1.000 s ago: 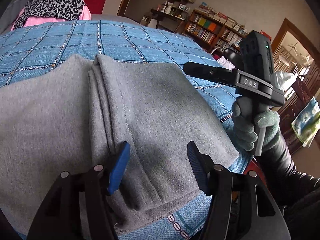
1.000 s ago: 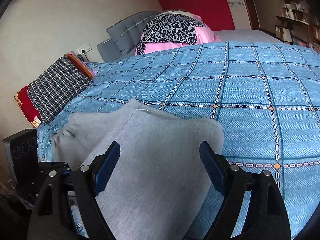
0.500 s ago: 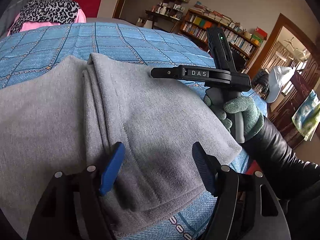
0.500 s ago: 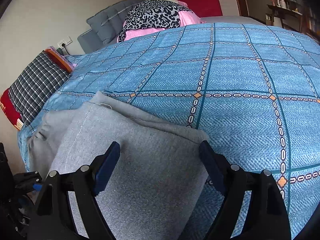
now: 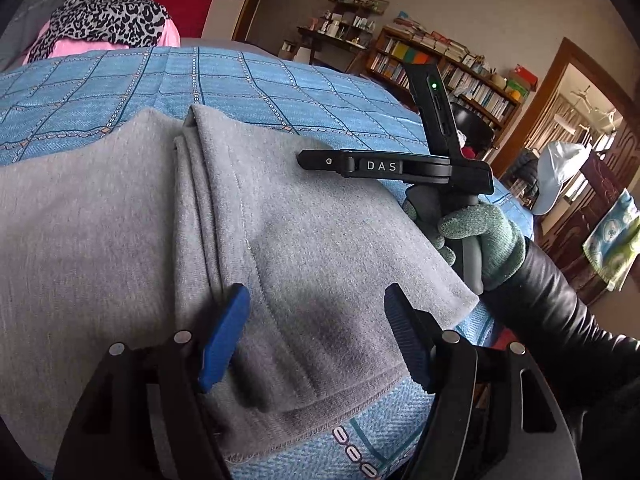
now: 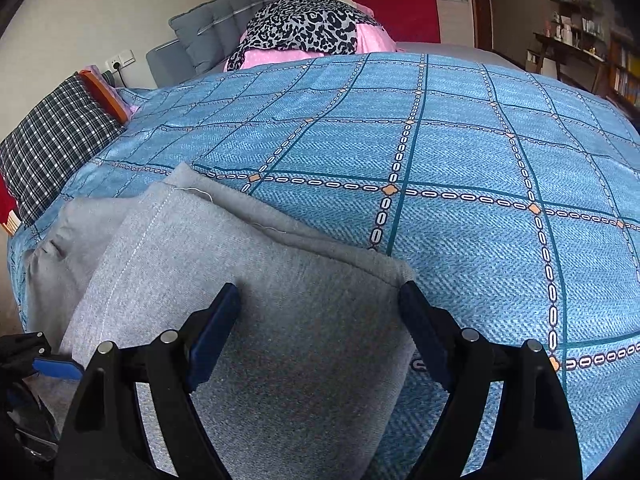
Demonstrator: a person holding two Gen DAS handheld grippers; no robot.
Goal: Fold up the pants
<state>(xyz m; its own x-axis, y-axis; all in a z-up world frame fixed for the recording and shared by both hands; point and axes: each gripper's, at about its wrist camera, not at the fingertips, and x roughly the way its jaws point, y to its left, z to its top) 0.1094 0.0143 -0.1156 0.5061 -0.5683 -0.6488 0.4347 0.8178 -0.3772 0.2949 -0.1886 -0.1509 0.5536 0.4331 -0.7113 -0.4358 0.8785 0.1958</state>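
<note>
Blue checked bedspread [image 6: 460, 152] with chain-pattern lines covers the bed that fills both wrist views, and the folded grey knit pants [image 5: 280, 240] lie on it near its nearer edge. Seen from the left wrist, the pants form a thick stack of layers with a stitched hem toward the camera, while a single flatter grey layer spreads out to the left of that stack. The left gripper [image 5: 316, 340] hangs just above the stack's near hem, its blue-padded jaws spread apart with cloth below them and nothing pinched. Over the far right part of the pants, the right gripper [image 6: 320, 336] is held by a hand in a green knitted glove [image 5: 480, 240] with a black glossy sleeve [image 5: 560, 312] behind it; in its own view its jaws stand wide, straddling a rounded corner of the grey fabric without pressing on it. Beyond the pants, at the far end of the bedspread, sits a pink bundle topped with leopard-print cloth [image 6: 304, 32] against a grey padded headboard [image 6: 212, 28]. A black-and-white plaid pillow [image 6: 56, 132] lies left of the bedspread in the right wrist view. Past the bedspread's right side, wooden bookshelves full of books [image 5: 448, 68] line the wall.
</note>
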